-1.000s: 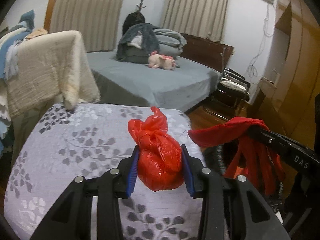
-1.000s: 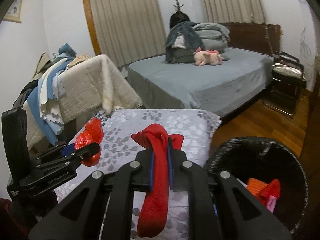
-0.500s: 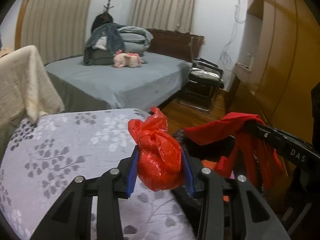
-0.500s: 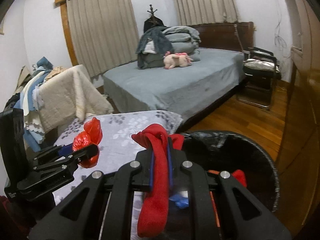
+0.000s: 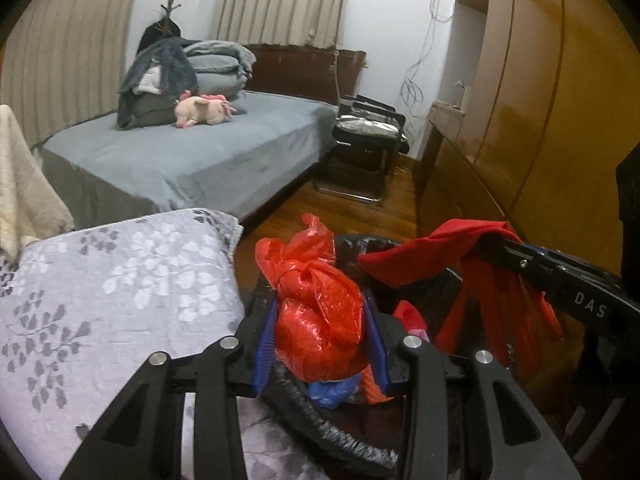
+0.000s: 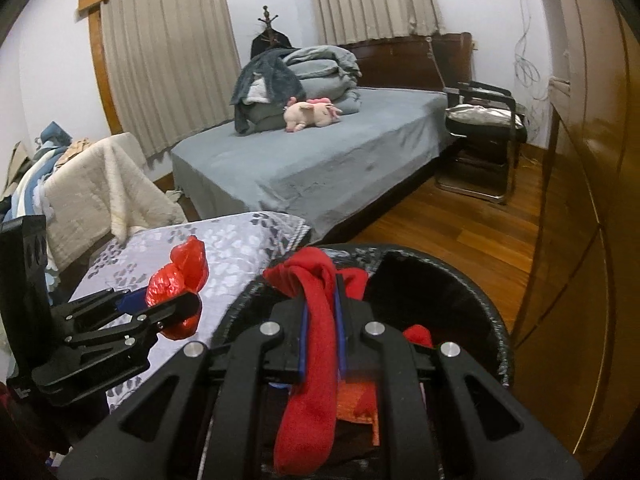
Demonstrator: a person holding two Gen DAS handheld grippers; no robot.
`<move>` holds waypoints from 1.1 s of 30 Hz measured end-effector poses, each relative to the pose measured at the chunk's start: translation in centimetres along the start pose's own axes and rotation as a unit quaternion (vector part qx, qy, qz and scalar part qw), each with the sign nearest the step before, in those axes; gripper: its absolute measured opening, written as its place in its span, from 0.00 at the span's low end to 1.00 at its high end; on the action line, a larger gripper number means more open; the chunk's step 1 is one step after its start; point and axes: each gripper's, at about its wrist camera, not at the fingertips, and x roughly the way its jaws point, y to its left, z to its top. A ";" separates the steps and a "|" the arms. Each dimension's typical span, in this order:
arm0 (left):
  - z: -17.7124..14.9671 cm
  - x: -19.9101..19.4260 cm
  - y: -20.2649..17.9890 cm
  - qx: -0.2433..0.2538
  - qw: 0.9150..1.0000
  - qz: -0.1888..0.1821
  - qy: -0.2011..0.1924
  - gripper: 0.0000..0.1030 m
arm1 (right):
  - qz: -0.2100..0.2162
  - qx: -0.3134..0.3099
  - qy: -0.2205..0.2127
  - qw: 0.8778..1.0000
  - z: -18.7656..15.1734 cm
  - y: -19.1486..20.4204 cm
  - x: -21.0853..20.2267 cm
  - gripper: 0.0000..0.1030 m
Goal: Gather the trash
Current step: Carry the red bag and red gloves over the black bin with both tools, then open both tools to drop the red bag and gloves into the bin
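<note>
With both loads over the bin (image 6: pixel 472 280), my left gripper (image 5: pixel 320 344) clamped the red bag (image 5: pixel 320 320), right gripper (image 6: pixel 320 344) clamped the red cloth (image 6: pixel 312 360); dropping remained.

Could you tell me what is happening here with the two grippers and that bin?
A person is collecting trash with a handheld gripper in each hand. The left gripper has its jaws shut on a knotted red plastic bag, and the right gripper has its jaws shut on a red cloth. Both are held over the black bin, which stands beside the floral-covered surface and already holds a few scraps. Nothing has been dropped in yet.
</note>
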 end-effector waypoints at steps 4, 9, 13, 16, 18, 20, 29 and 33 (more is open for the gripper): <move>0.0 1.9 -1.0 0.012 1.000 -0.006 0.010 0.38 | -0.010 0.009 0.004 1.000 -0.3 -1.5 0.5 0.10; -0.2 4.1 -2.0 0.021 1.000 -0.011 0.020 0.38 | -0.022 0.016 0.012 1.000 -0.7 -2.9 1.3 0.10; -0.7 5.6 -2.9 0.028 0.999 -0.014 0.028 0.38 | -0.030 0.018 0.020 0.999 -1.0 -3.8 2.1 0.10; -0.8 6.8 -3.0 0.028 0.999 -0.016 0.036 0.38 | -0.036 0.022 0.027 0.999 -1.5 -4.4 2.7 0.10; -0.8 7.5 -3.2 0.026 0.999 -0.016 0.041 0.38 | -0.041 0.025 0.032 0.998 -1.8 -4.8 3.3 0.10; -0.8 8.0 -3.2 0.026 0.999 -0.017 0.044 0.41 | -0.046 0.028 0.039 0.998 -2.1 -5.3 3.9 0.13; -0.8 7.6 -2.4 0.011 0.999 -0.024 0.042 0.77 | -0.066 0.037 0.064 0.995 -3.7 -6.1 4.6 0.55; -0.7 6.3 -1.4 0.007 0.999 -0.018 0.037 0.81 | -0.068 0.040 0.053 0.995 -3.6 -5.7 3.6 0.80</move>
